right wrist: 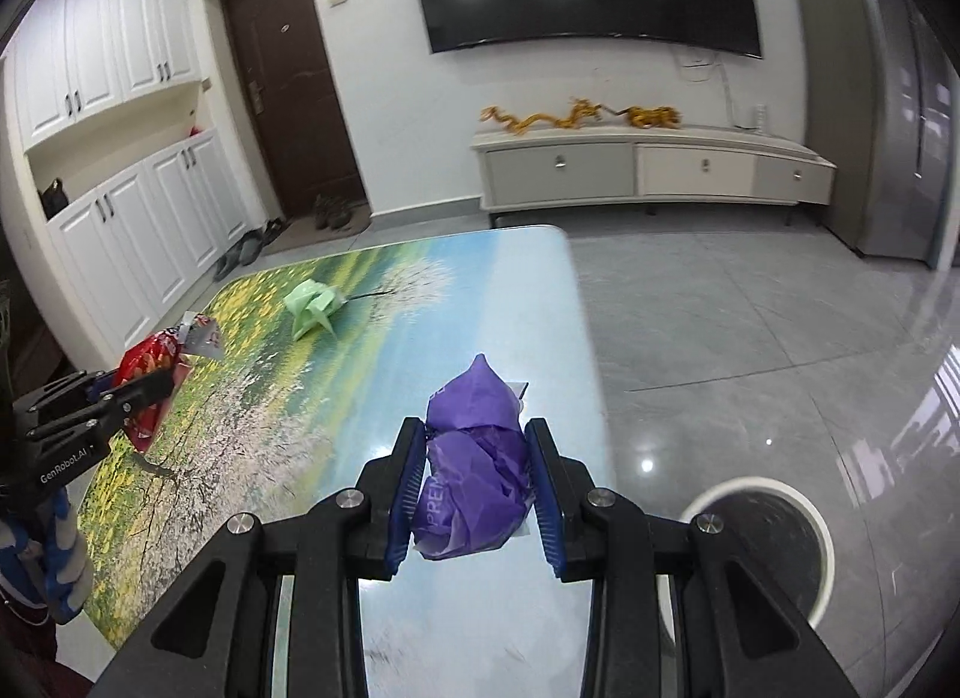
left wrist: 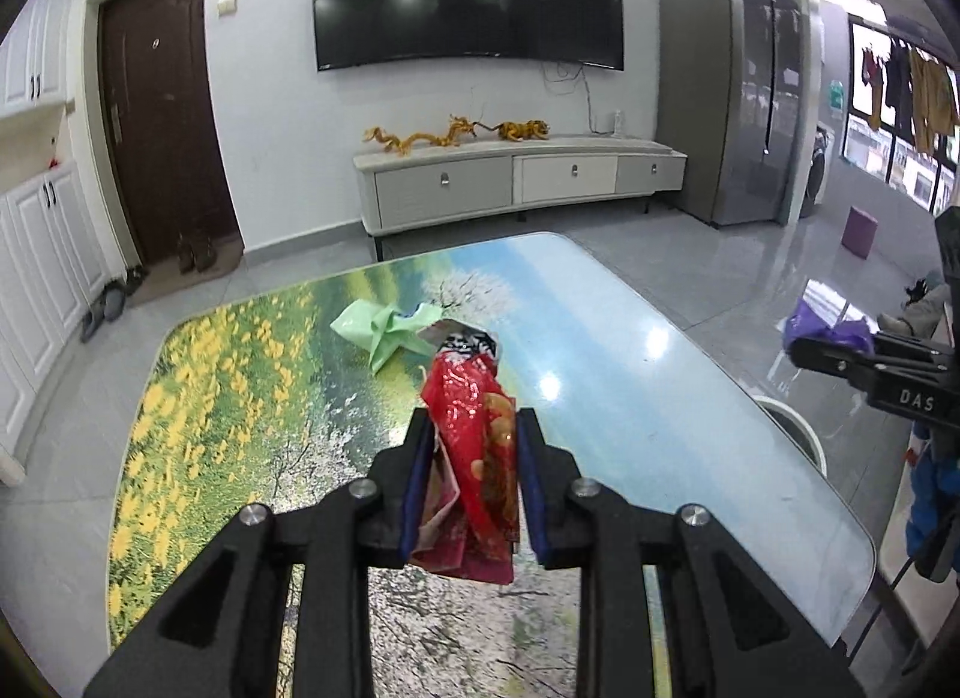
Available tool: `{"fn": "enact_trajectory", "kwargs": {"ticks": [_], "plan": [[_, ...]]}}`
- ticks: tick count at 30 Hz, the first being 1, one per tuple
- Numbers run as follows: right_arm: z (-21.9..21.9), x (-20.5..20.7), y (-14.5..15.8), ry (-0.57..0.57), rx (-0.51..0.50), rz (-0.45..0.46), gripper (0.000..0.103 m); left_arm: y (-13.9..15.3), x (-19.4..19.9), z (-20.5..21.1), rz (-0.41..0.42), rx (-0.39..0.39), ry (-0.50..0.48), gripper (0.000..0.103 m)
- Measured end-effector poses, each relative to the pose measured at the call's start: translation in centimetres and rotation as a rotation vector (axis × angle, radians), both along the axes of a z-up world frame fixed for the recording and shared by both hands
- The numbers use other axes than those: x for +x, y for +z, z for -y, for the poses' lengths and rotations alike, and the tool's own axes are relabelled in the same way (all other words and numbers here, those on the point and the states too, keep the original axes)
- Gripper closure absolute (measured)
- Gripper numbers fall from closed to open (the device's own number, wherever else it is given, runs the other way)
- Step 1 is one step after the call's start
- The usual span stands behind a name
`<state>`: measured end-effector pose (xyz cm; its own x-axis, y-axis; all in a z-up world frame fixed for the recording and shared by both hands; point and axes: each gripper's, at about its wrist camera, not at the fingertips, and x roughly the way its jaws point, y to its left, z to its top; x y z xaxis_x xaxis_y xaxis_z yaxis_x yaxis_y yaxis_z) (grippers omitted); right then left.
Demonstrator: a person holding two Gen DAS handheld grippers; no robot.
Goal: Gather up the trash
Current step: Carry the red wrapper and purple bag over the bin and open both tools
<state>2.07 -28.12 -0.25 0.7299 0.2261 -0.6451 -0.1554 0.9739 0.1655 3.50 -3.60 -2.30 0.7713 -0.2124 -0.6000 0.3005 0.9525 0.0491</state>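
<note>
Red and shiny, a crumpled snack wrapper [left wrist: 474,446] sits pinched between the blue pads of our left gripper [left wrist: 474,482], which is closed narrow on it and holds it up off the table [left wrist: 630,398]. Our right gripper [right wrist: 477,488] is closed the same way on a scrunched purple plastic bag [right wrist: 474,458], with the pads pressing into both sides of the bundle. We hold this bag above the right edge of the table, close to the floor side. One more piece of trash, a crumpled pale green bag [left wrist: 387,329], lies on the table further out, well apart from both grippers, on the printed picture of yellow flowers and white trees. On the grey tiled floor just beside the table's right edge stands a round white bin [right wrist: 774,542] with a dark inside, below and to the right of the purple bag.
</note>
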Motion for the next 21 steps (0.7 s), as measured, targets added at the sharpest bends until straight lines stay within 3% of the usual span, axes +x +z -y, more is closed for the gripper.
{"fn": "enact_trajectory", "kwargs": {"ticks": [10, 16, 21], "plan": [[6.2, -3.6, -0.4, -0.117, -0.018, 0.032, 0.071, 0.9, -0.4, 7.2, -0.007, 0.088, -0.11, 0.078], [11.7, -4.6, -2.7, -0.212, -0.021, -0.012, 0.071, 0.1, 1.8, 14.7, -0.142, 0.043, -0.312, 0.077], [16.8, -5.1, -5.9, -0.307, 0.012, -0.085, 0.071, -1.6, 3.2, 23.0, -0.221, 0.072, -0.465, 0.076]]}}
